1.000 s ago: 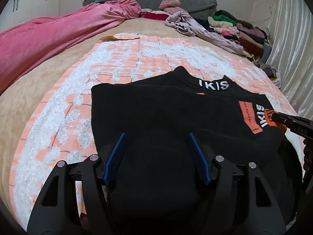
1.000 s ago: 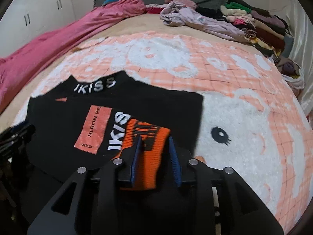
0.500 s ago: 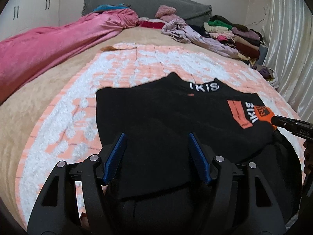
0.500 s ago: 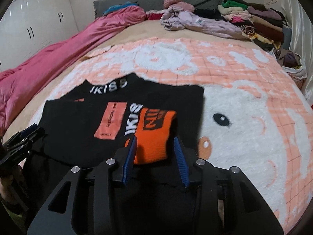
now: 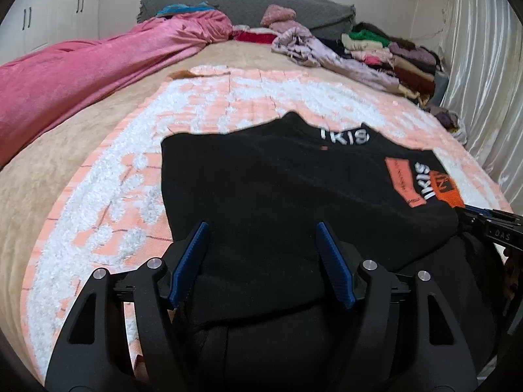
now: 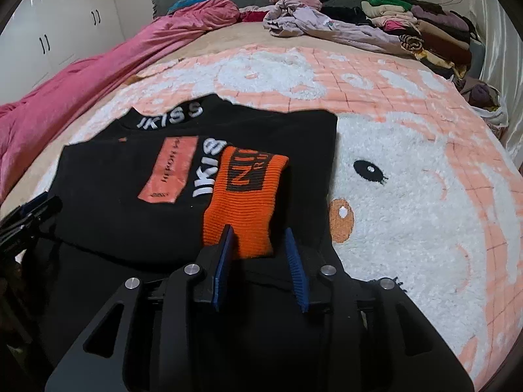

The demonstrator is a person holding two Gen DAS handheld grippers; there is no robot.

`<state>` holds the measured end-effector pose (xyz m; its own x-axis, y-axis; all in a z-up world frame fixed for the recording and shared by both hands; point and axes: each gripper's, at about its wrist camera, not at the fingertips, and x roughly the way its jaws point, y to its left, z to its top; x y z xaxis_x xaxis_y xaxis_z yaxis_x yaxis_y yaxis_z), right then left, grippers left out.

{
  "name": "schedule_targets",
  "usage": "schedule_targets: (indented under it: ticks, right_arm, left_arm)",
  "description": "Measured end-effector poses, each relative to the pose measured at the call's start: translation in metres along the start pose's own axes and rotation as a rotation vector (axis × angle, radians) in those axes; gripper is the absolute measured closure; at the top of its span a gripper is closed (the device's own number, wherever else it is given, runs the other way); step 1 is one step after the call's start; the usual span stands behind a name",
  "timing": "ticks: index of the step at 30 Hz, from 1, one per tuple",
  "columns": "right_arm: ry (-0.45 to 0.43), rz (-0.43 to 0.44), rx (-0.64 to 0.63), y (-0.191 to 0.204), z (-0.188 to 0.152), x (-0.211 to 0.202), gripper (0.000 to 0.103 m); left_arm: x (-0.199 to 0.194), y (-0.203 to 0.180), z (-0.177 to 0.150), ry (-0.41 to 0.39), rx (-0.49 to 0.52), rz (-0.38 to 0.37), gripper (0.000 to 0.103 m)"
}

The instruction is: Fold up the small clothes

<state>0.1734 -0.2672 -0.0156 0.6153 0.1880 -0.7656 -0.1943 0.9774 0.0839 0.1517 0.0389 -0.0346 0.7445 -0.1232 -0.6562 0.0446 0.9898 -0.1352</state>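
1. Bedroom scene, seen through my two wrist cameras: one bed (image 5: 98,137) with a tan cover, and on it one peach-and-white fluffy blanket (image 6: 408,196) with a cartoon face.
2. One black sweater (image 5: 278,189) lies flat on that blanket, near the bed's close edge. White letters run along its collar, and I count one pale orange patch (image 6: 171,170) on its front.
3. One orange ribbed cuff (image 6: 245,202) with black lettering is folded over onto the sweater's front, just beside the patch.
4. My left gripper (image 5: 261,258) has its two blue fingers (image 5: 188,264) spread wide over the sweater's near left part. Black cloth lies between them, but the pads do not press on it.
5. My right gripper (image 6: 260,261) stands at the near end of the orange cuff. Its two fingers are set narrow and are closing; the cuff's end sits between them, one pad touching it and the other with a gap, so it is not clamped.
6. One pink quilt (image 5: 81,75) is bunched along the bed's left side.
7. One heap of loose clothes (image 6: 310,23) and one stack of folded clothes (image 6: 434,29) sit at the far end, against one grey headboard (image 5: 294,6).
8. One pale curtain (image 5: 483,81) hangs on the right; white wardrobe doors (image 6: 49,32) stand on the left.
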Motion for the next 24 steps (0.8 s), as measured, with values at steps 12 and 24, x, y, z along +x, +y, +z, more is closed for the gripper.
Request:
schedule_targets:
  ticks: [12,24]
  right_arm:
    - [-0.019,0.002,0.074,-0.018,0.051,0.023,0.063]
    - [-0.044,-0.008,0.061,-0.019,0.046,0.026,0.094]
  left_arm:
    - [-0.006,0.004,0.003,-0.016,-0.015,-0.011,0.043]
    - [-0.004,0.004,0.002,-0.012,-0.009,-0.013,0.043]
